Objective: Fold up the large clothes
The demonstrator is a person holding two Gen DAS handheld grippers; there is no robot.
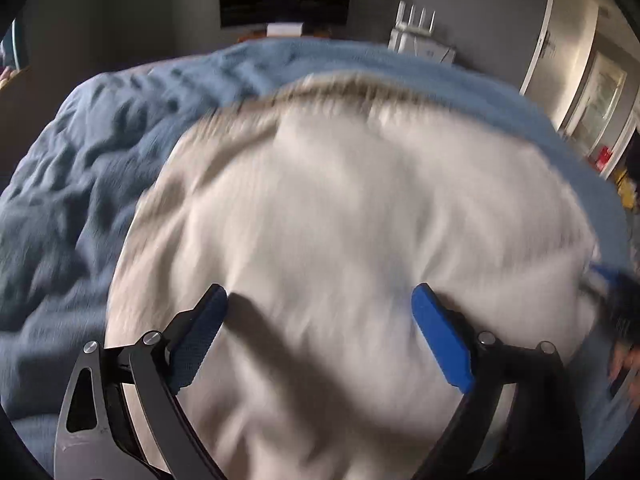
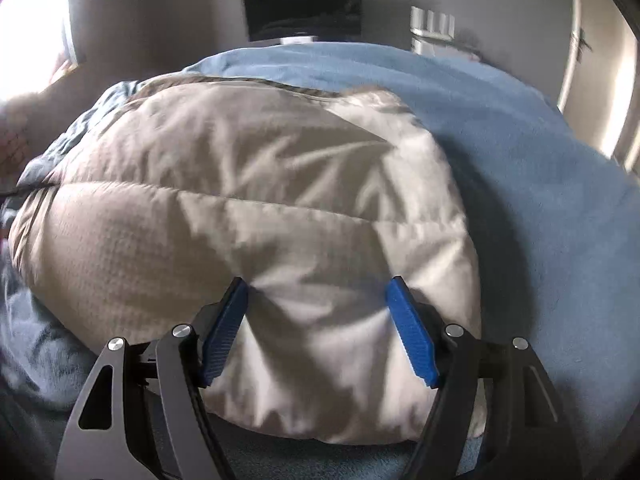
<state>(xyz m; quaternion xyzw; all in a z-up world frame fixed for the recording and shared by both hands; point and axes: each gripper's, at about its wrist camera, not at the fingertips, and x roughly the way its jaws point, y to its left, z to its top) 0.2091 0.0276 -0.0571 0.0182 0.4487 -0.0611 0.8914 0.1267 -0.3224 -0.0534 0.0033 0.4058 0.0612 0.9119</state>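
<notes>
Right wrist view shows the right gripper (image 2: 318,292) straddling a puffy bulge of the pale quilted jacket (image 2: 248,208) near its closest edge. Its blue pads (image 2: 410,332) press into the fabric on both sides, and creases radiate from each pad, so I judge it to be clamped on a thick pinch of the jacket rather than standing free. The jacket lies bundled on the blue blanket (image 2: 540,184) that covers the bed, towards the bed's near side, with bare blanket running out to the right edge and the far edge.

Left wrist view is heavily smeared. The left gripper (image 1: 320,300) hangs over the jacket's broad pale panel (image 1: 360,208) with its jaws spread wide; nothing sits pinched between them, so it reads as released. Whether the tips brush the cloth I cannot tell. At the right rim of that view a dark gloved hand (image 1: 624,320) shows beside the jacket's edge.

The risks, as I judge them:
- The filling is thick and springy, so a grip on a fat bulge may slide off the slick shell once the fabric is pulled.
- With only one side held, lifting could drag the whole bundle across the blanket instead of folding it.
- The blanket is soft and rumpled at the left; a low bite by the open left jaws could catch blanket along with jacket.
- A fold laid over trapped air may spring open again.
</notes>
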